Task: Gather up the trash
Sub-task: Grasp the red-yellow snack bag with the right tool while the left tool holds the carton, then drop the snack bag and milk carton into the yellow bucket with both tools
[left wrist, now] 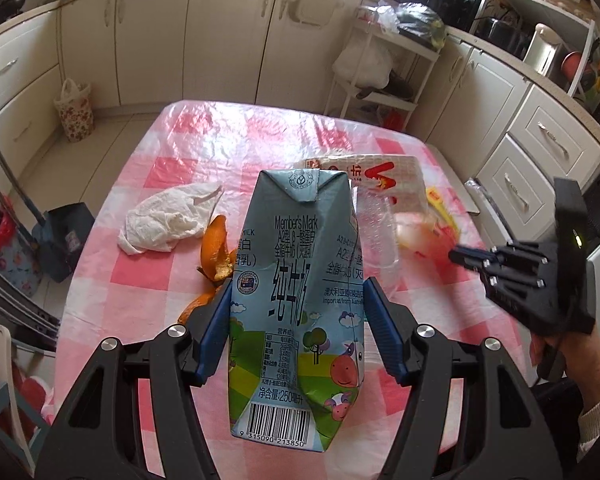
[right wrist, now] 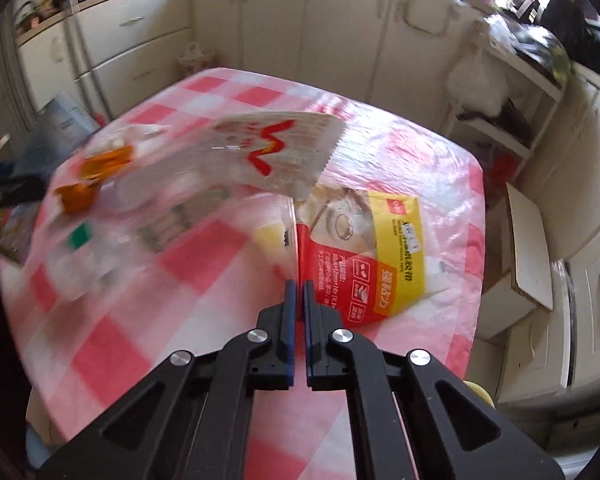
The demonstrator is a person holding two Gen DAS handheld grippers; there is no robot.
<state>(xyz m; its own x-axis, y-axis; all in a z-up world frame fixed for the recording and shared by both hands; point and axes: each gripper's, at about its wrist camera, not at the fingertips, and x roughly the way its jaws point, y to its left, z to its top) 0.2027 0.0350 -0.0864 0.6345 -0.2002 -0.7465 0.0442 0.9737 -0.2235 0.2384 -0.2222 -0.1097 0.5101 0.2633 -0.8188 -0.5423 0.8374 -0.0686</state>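
Left wrist view: trash on a pink checked table (left wrist: 172, 280), one piece lifted.

The left gripper (left wrist: 298, 308) clamps a blue milk carton (left wrist: 296, 280) above the table. Beyond it lie a white printed wrapper (left wrist: 384, 180), a crumpled tissue (left wrist: 164, 220) and orange peel (left wrist: 218, 252). The right gripper (right wrist: 299, 286) is closed, its tips at the edge of a red-and-yellow packet (right wrist: 380, 248); whether they pinch it cannot be told.

- The milk carton (left wrist: 296, 300) was pale blue with cartoon cows.
- The tablecloth (left wrist: 172, 168) was pink-and-white checked.
- The peel (left wrist: 218, 252) was orange.
- The packet (right wrist: 384, 256), centre-right, was red and yellow.
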